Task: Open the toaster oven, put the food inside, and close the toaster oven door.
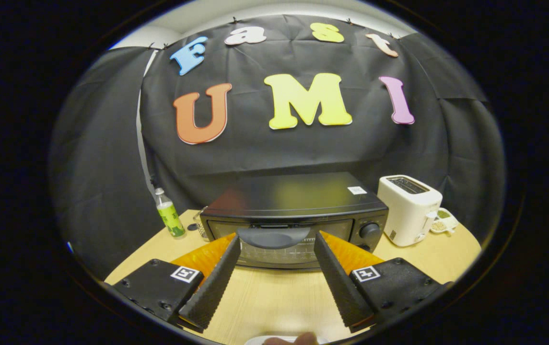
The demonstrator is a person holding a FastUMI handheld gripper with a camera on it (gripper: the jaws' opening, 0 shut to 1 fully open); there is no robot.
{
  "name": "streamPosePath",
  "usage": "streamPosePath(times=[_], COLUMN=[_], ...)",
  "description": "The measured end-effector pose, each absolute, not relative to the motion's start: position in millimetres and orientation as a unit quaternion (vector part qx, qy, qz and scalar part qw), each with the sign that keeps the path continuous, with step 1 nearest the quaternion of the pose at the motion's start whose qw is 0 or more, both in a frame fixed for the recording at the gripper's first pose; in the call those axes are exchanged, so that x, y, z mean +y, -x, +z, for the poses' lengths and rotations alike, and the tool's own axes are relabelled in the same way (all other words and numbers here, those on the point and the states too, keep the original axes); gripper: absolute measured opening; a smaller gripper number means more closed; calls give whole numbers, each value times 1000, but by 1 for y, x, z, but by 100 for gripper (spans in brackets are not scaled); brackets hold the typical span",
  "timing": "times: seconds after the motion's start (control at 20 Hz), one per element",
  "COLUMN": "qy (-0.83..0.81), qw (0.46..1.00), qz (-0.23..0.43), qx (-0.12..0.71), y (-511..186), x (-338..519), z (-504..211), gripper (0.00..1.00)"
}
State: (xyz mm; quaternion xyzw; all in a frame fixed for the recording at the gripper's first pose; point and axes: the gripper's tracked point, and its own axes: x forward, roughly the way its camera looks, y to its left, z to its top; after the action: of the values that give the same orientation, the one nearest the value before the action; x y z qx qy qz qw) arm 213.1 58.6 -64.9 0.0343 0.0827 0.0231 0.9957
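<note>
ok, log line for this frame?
phase: approach | tool: open, empty, facing oven handle | door: shut | food: not loaded

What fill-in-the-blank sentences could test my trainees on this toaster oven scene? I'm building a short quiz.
1. The toaster oven door is ____.
2. The gripper fingers are ____, spread either side of the door handle.
3. The white toaster stands on the same side of the oven as the oven's ____.
4. On the oven's other side stands a ____ with a green label.

Missing words: closed; open; knob; bottle
</note>
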Motion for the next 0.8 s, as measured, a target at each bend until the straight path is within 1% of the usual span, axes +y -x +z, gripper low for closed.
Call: streamPosePath(times=[0.35, 0.8], qy=[-21, -24], qw=[999, 999], qz=[27, 33], qx=[29, 4], y=[-150, -68], x=[56, 56], z=[-25, -17], gripper=[100, 100])
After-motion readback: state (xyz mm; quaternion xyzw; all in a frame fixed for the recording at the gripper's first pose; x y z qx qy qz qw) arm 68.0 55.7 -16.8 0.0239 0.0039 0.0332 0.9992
